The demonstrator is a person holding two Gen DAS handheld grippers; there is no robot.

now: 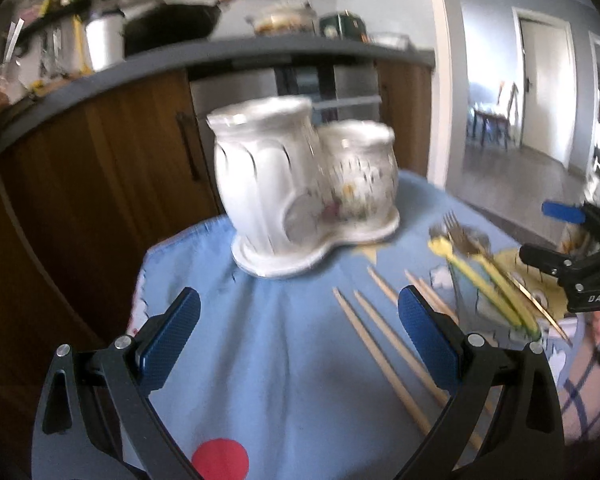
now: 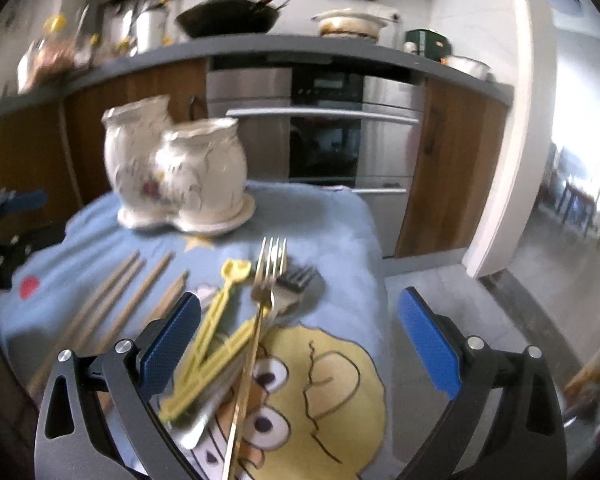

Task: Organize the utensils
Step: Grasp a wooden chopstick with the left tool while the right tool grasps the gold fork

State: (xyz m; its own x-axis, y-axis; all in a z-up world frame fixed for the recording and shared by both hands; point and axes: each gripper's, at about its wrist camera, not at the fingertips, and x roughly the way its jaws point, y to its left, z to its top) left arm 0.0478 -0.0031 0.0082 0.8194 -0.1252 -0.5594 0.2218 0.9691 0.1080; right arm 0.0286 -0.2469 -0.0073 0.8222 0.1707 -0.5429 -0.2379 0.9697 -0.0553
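Utensils lie scattered across a light-blue cartoon-print cloth [image 1: 284, 344] covering a small table, whose far edge drops off toward wooden kitchen cabinets [image 1: 100, 168] and a stainless-steel oven [image 2: 324, 136]. At the cloth's far left stands a white ceramic double-pot utensil holder with floral print [image 1: 304, 188], set close to that far edge, both of its pots showing nothing above the rim. Bare cloth stretches between the holder and the left gripper [image 1: 300, 340], which hovers low over the near side with its blue-padded fingers [image 1: 172, 340] spread wide and nothing between them. Just right of it, four pale wooden chopsticks [image 1: 384, 364] lie roughly parallel, pointing toward the holder; one passes under the left gripper's right finger in the left wrist view. Farther right, a loose pile holds two yellow plastic utensils [image 2: 216, 320], a slim gold-handled fork [image 2: 260, 308] and a darker metal fork [image 2: 296, 284] beneath it, resting partly on the cloth's yellow cartoon face [image 2: 332, 380]. The right gripper [image 2: 300, 340] hangs over this pile, fingers [image 2: 428, 340] spread wide, the gold fork's handle running between them untouched. The cloth's right edge falls away under the right finger to open grey floor [image 2: 480, 320], with a doorway beyond.
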